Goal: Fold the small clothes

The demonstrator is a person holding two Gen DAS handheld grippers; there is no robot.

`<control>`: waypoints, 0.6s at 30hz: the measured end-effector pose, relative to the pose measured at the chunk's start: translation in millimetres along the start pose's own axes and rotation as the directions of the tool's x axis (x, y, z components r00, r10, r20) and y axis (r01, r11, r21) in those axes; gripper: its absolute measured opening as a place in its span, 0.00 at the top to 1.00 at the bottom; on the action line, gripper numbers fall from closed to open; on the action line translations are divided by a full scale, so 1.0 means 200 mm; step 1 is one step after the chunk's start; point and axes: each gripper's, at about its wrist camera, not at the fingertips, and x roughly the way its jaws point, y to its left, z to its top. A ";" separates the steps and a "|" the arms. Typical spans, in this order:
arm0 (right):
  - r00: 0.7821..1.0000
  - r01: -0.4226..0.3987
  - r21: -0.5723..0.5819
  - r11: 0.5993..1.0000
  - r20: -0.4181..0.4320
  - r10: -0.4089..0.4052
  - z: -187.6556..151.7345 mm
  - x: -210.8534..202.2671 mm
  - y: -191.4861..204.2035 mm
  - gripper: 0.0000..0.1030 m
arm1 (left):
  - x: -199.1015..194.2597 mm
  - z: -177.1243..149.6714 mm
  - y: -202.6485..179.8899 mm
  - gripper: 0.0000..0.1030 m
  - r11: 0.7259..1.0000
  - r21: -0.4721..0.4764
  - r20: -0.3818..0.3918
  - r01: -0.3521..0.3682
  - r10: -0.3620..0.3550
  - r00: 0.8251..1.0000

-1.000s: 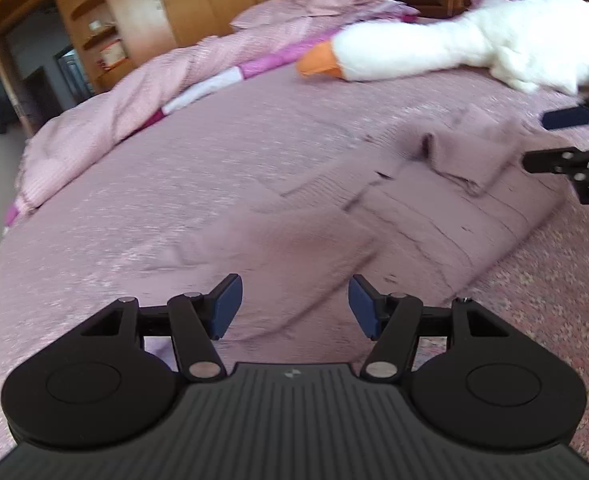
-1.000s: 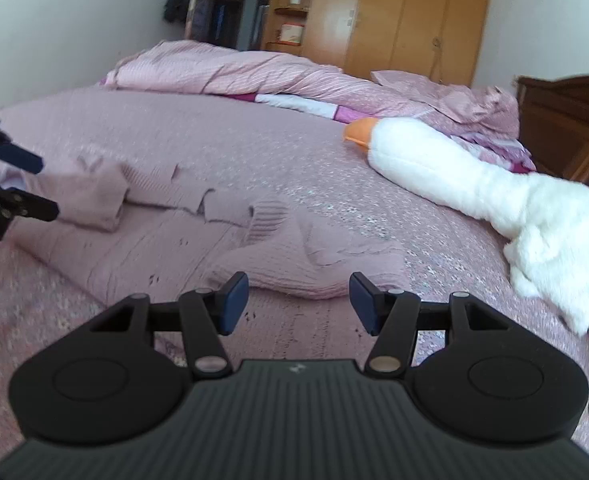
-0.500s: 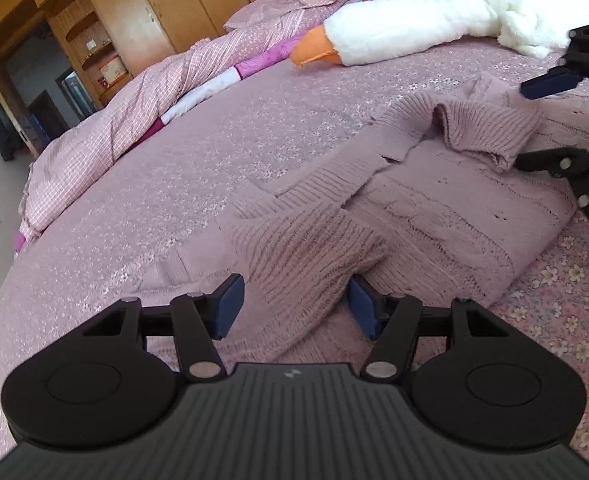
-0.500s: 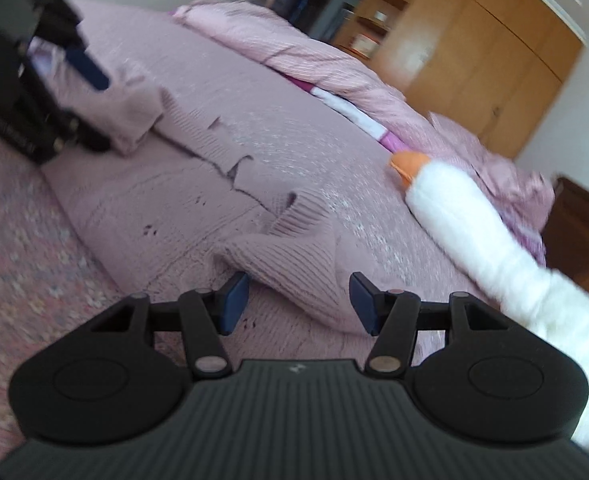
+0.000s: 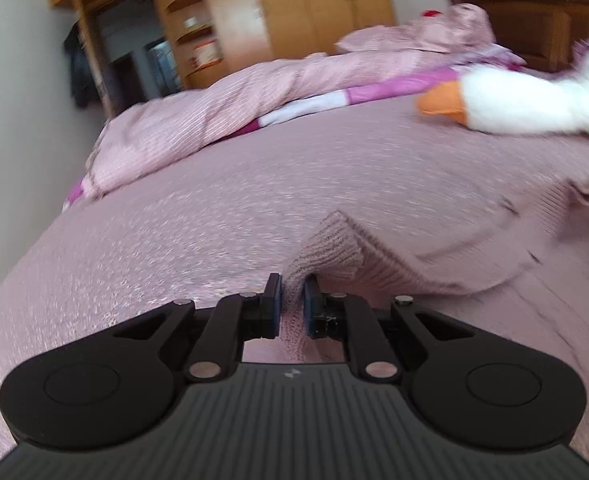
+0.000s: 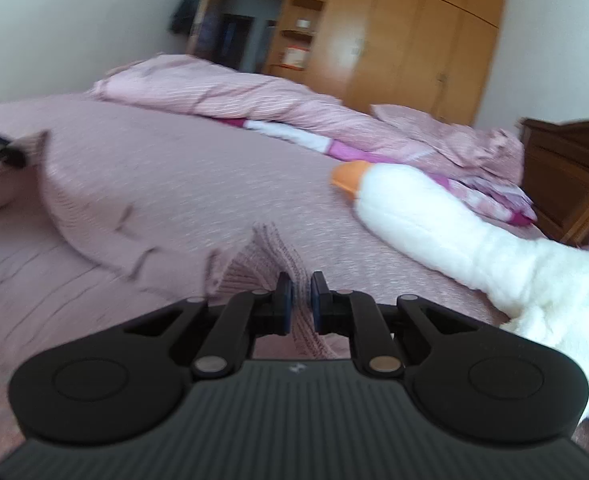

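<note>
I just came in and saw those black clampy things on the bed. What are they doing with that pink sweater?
A person is folding a small pink knitted sweater on the bed, using a handheld gripper in each hand. The left gripper is shut on a ribbed bit of the sweater, and the right gripper is shut on another ribbed bit. Both bits are raised off the bed. The pictures are blurry. A white plush goose lies nearby on the bed.

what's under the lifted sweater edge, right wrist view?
The pink bedspread shows beyond the knit sweater, which the right gripper pinches and lifts. Whatever lies directly beneath the raised fold is covered by the fabric.
</note>
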 end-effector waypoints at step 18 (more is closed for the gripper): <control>0.964 0.184 0.296 0.937 -0.242 -0.113 -0.20 0.32 -0.20 0.53 | 0.40 -0.10 0.28 0.55 0.952 -0.302 -0.184 -0.041 -0.016 0.983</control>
